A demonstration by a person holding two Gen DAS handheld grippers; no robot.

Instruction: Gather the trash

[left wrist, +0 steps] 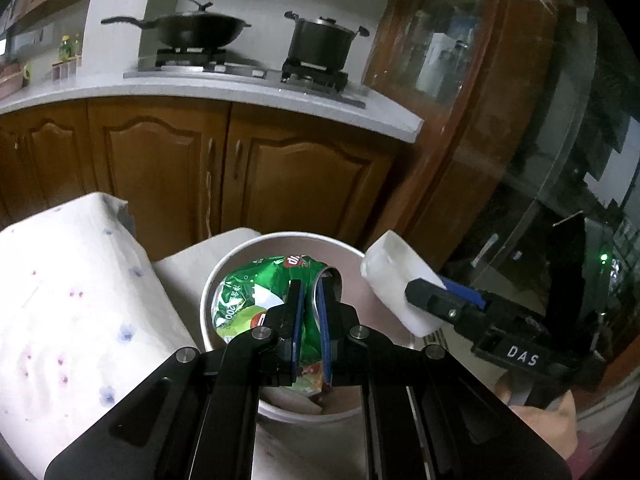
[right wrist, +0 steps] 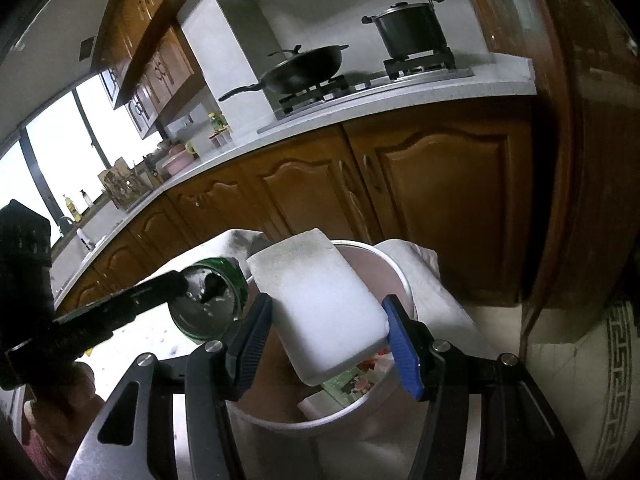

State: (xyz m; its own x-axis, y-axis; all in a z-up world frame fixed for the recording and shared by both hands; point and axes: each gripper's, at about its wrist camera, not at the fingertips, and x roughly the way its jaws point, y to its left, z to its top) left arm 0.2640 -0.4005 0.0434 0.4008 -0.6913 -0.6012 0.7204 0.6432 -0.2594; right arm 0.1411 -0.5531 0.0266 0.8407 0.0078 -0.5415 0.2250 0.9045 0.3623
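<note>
Kitchen: one bin [left wrist: 224,276], one can [left wrist: 256,292], one sponge [right wrist: 320,312]

A crushed can [left wrist: 256,300], bright green with white and red print, sits over a white bucket [left wrist: 224,268] with a pinkish inside, and a plain white foam block [right wrist: 320,304] shows between blue pads [right wrist: 404,344] on black gripper fingers. The cloth [left wrist: 72,300] alongside is white, dotted with small blue and pink flowers. Behind, warm brown wooden cabinet doors [left wrist: 160,172] run under a pale grey counter [left wrist: 200,90], with a black wok [left wrist: 192,28] and a dark pot [left wrist: 320,40] on the stove, and the floor tile [right wrist: 616,380] is cream with a black key-pattern border.
</note>
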